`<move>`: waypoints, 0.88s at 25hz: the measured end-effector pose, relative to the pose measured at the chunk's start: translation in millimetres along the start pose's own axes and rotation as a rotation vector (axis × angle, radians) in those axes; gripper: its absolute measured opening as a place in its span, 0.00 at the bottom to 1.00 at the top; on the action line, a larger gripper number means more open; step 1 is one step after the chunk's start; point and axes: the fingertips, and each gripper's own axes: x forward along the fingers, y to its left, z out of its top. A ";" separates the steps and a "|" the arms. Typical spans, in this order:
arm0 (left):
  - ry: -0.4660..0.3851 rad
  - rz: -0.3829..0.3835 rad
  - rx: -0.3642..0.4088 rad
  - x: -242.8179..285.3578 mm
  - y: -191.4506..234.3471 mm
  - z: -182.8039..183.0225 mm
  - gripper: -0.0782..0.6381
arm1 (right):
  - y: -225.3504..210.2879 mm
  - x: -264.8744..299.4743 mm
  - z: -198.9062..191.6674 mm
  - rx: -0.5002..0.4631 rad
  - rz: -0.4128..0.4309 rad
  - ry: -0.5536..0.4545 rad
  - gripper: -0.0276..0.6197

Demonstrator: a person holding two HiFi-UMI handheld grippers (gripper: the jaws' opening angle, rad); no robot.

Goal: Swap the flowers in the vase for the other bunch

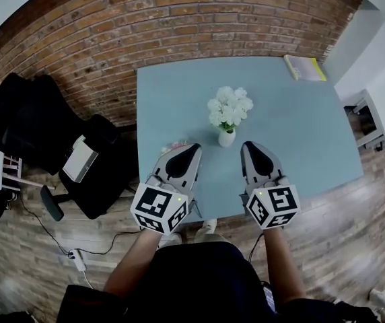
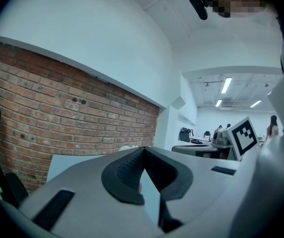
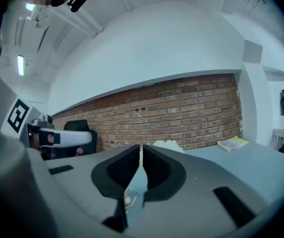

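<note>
While the head view looks down, white flowers (image 1: 229, 106) stand in a small white vase (image 1: 227, 138) mid-way across the blue table (image 1: 307, 133). Left gripper (image 1: 194, 147) and right gripper (image 1: 249, 145) sit either side of the vase, near it, not touching. A pale pink bunch (image 1: 174, 145) lies just beside the left tip, partly hidden.

Left gripper view: fingertips meet, nothing pinched.

Right gripper view: fingers pressed together, empty. Flowers peek over the tips, with a book (image 3: 236, 143) off to the right.

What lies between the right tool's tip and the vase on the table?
Nothing. The head view shows only a short bare strip of blue table between the right tool and the vase.
</note>
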 end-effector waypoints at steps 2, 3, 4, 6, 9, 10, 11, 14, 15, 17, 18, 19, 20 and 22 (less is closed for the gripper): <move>0.003 0.014 0.002 4.1 -2.4 -0.5 0.11 | -5.0 3.0 -2.1 -0.001 0.016 0.009 0.06; 0.003 0.019 0.003 6.0 -3.7 -0.6 0.11 | -7.6 4.4 -3.1 -0.001 0.023 0.012 0.06; 0.004 0.025 0.004 7.8 -5.0 -0.8 0.11 | -10.2 5.6 -4.2 0.001 0.029 0.015 0.06; 0.008 0.035 0.004 10.9 -7.3 -2.2 0.11 | -14.9 7.4 -7.3 0.005 0.040 0.022 0.06; 0.015 0.044 0.004 14.5 -10.8 -5.5 0.11 | -21.2 10.1 -11.5 0.009 0.052 0.033 0.07; 0.018 0.046 0.003 15.2 -11.5 -7.0 0.11 | -22.3 11.1 -12.8 0.011 0.057 0.036 0.10; 0.021 0.047 0.002 15.8 -12.0 -8.7 0.11 | -22.8 12.1 -14.5 0.013 0.062 0.039 0.12; 0.026 0.049 -0.001 18.6 -11.7 -11.2 0.11 | -23.9 16.8 -19.6 0.014 0.075 0.054 0.18; 0.025 0.048 -0.001 19.5 -11.1 -10.8 0.11 | -24.1 19.5 -21.0 0.013 0.076 0.060 0.22; 0.025 0.044 0.001 20.8 -9.2 -10.1 0.11 | -24.6 25.1 -23.7 0.014 0.072 0.072 0.28; 0.025 0.043 0.001 21.5 -7.9 -10.3 0.11 | -24.9 27.7 -25.0 0.015 0.068 0.075 0.31; 0.025 0.040 0.000 22.5 -6.4 -10.7 0.11 | -25.0 30.2 -26.2 0.017 0.066 0.077 0.34; 0.025 0.037 -0.001 23.5 -4.9 -11.1 0.11 | -25.0 32.5 -27.3 0.019 0.064 0.078 0.37; 0.026 0.028 -0.005 26.2 -1.3 -10.7 0.11 | -25.0 37.4 -28.8 0.019 0.060 0.079 0.40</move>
